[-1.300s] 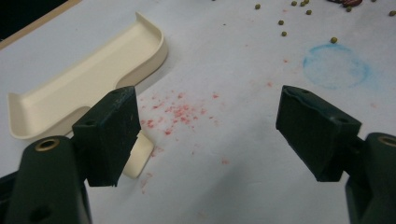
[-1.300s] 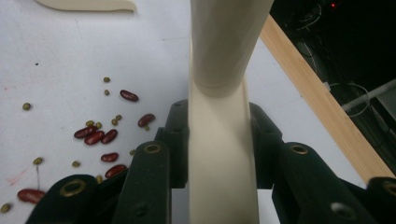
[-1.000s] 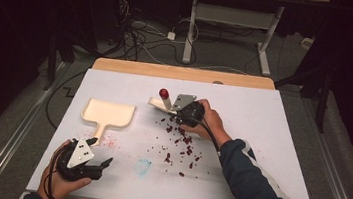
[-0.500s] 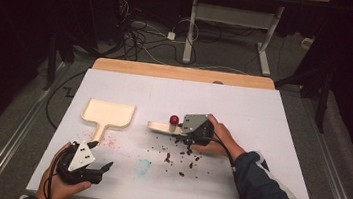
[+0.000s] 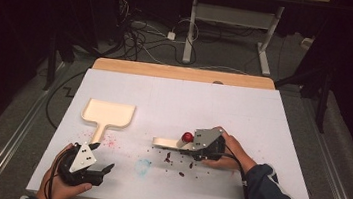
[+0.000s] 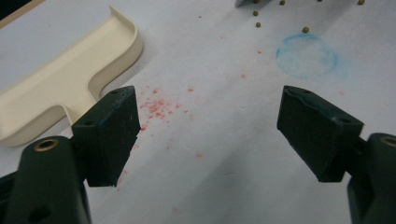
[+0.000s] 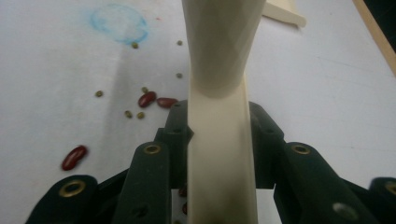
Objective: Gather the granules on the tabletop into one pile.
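Observation:
My right gripper (image 5: pixel 186 148) is shut on the handle of a cream sweeping tool (image 5: pixel 165 142), whose blade lies low over the white sheet and points left. In the right gripper view the tool's handle (image 7: pixel 219 154) runs up between the black jaws of my right gripper (image 7: pixel 219 116). Red beans (image 5: pixel 175 160) and small green ones lie scattered just in front of it, and red beans (image 7: pixel 156 100) also lie left of the handle. A cream dustpan (image 5: pixel 108 114) lies at the left. My left gripper (image 5: pixel 101 171) rests near the front left edge, open and holding nothing, with the dustpan (image 6: pixel 56 88) beyond its left jaw.
A blue ring stain (image 5: pixel 143 165) and pink specks (image 5: pixel 109 144) mark the white sheet (image 5: pixel 272 120). A bare wooden strip (image 5: pixel 182 73) runs along the table's far edge. Cables and desk legs (image 5: pixel 190 30) stand on the floor beyond. A red knob (image 5: pixel 188 137) sits by the right gripper.
My right gripper has drawn the tool toward the near side and to the right, and the beans now lie bunched closer to the front. The left gripper has stayed put.

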The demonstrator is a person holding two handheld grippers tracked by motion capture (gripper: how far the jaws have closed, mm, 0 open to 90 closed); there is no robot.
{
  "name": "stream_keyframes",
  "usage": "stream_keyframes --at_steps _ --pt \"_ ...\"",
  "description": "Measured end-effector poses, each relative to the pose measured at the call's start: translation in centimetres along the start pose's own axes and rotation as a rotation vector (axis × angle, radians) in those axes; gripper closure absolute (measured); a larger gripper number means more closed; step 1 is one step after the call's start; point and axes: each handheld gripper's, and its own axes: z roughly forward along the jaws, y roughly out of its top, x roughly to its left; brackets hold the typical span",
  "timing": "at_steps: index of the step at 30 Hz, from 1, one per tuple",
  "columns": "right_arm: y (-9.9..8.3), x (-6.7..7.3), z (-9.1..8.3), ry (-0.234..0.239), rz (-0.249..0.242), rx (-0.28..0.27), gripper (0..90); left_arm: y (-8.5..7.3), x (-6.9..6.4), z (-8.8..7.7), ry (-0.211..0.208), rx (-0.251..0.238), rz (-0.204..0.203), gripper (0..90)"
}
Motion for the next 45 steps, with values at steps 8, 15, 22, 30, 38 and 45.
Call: stream_keyframes --at_steps 8,15,22,30,38,45 --pt "-0.5 1.0 -1.2 -0.012 -0.005 -0.006 66.9 0.3 -0.2 0.2 -0.01 0.003 0.01 20.3" --pt "-0.7 0.4 -2.5 -0.113 0.045 -0.039 67.4 0.4 -0.4 0.3 -0.009 0.005 0.015 20.3" --pt "1.0 0.4 -4.7 -0.216 0.209 -0.07 67.4 0.4 -0.2 0.0 0.014 -0.006 0.003 20.3" --pt "5.1 3.3 -4.3 -0.065 0.48 -0.153 67.4 0.4 -0.1 0.0 0.019 -0.002 0.003 20.3" --pt "6.4 5.8 0.4 0.031 0.666 -0.121 67.4 0.2 0.0 -0.2 0.018 -0.005 -0.007 20.3" --pt "5.3 5.1 2.1 -0.057 0.731 -0.078 67.4 0.2 0.0 -0.1 0.01 0.004 -0.005 20.3"
